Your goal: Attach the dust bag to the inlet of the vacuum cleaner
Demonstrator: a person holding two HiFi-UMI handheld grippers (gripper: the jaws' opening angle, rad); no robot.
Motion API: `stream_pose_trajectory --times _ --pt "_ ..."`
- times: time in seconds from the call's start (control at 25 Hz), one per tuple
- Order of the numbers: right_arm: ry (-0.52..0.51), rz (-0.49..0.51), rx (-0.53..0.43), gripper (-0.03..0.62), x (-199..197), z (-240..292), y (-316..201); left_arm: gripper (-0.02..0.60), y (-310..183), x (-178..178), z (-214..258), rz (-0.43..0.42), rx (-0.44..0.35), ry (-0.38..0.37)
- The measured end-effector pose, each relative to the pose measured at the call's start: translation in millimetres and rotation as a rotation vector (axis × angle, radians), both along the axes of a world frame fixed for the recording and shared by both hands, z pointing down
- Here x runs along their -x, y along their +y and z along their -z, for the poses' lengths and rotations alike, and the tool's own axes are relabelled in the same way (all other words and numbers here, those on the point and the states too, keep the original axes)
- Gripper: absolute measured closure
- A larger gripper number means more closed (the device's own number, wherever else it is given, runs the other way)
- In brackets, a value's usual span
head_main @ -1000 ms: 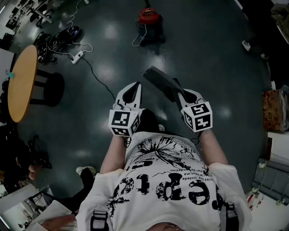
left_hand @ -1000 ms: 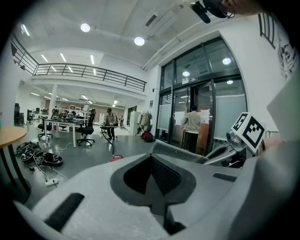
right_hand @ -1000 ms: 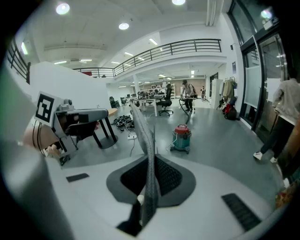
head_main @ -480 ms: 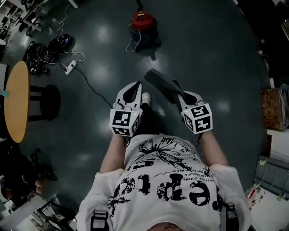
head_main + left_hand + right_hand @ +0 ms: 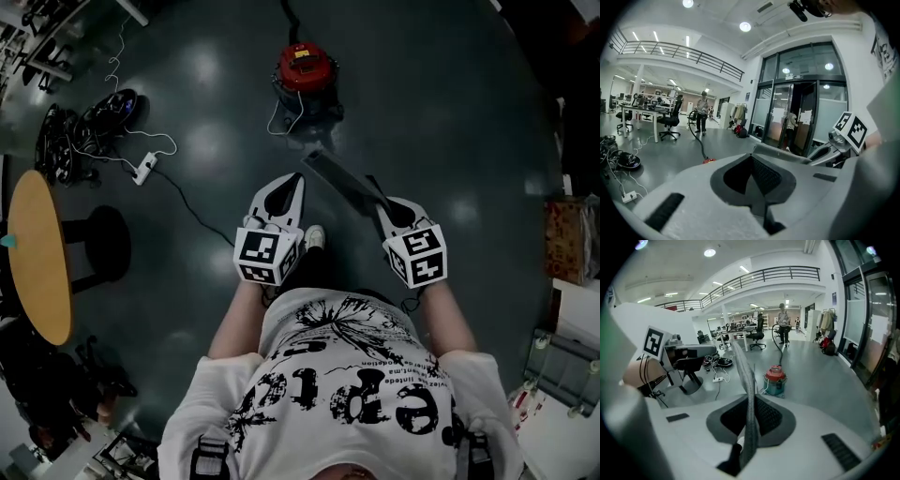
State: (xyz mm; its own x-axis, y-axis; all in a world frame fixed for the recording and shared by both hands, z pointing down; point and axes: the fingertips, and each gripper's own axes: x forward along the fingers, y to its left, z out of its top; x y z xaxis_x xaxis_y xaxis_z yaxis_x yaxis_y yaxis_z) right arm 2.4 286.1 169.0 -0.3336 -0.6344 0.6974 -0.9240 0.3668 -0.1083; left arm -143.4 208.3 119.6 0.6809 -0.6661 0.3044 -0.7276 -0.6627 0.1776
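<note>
A red vacuum cleaner [image 5: 305,75] stands on the dark floor ahead of me, also showing in the right gripper view [image 5: 776,380]. The dust bag [image 5: 337,176] is a flat dark grey piece. My right gripper [image 5: 382,201] is shut on its near end, and the bag sticks out forward and to the left. In the right gripper view the bag [image 5: 745,376] stands edge-on between the jaws of the right gripper [image 5: 750,406]. My left gripper [image 5: 290,182] is held level beside it, shut with nothing in it; its jaws meet in the left gripper view [image 5: 753,161].
A round wooden table [image 5: 37,253] and a black stool [image 5: 105,242] stand at the left. A power strip [image 5: 144,169] with cables lies left of the vacuum. Boxes [image 5: 567,234] sit at the right. A person [image 5: 783,324] stands far off; glass doors [image 5: 797,117] are nearby.
I have walked forward: the vacuum cleaner now sits lower and nearer in the head view, and the table has slid back. Both grippers keep their pose, the right still holding the bag.
</note>
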Motion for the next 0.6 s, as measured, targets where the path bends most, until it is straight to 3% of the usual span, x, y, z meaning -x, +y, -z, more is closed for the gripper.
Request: stream_pose_trajectory --times 0.24,0.6 --pt "-0.014 0.001 0.035 0.568 9.3 -10.3 -75.7 0.578 -81.4 0.7 -3.5 0.005 0.06 0.056" --pt "-0.045 0.11 0.093 0.568 -7.4 -47.3 -164.0 0.578 -154.6 -10.9 -47.5 0.103 0.137 -0.027"
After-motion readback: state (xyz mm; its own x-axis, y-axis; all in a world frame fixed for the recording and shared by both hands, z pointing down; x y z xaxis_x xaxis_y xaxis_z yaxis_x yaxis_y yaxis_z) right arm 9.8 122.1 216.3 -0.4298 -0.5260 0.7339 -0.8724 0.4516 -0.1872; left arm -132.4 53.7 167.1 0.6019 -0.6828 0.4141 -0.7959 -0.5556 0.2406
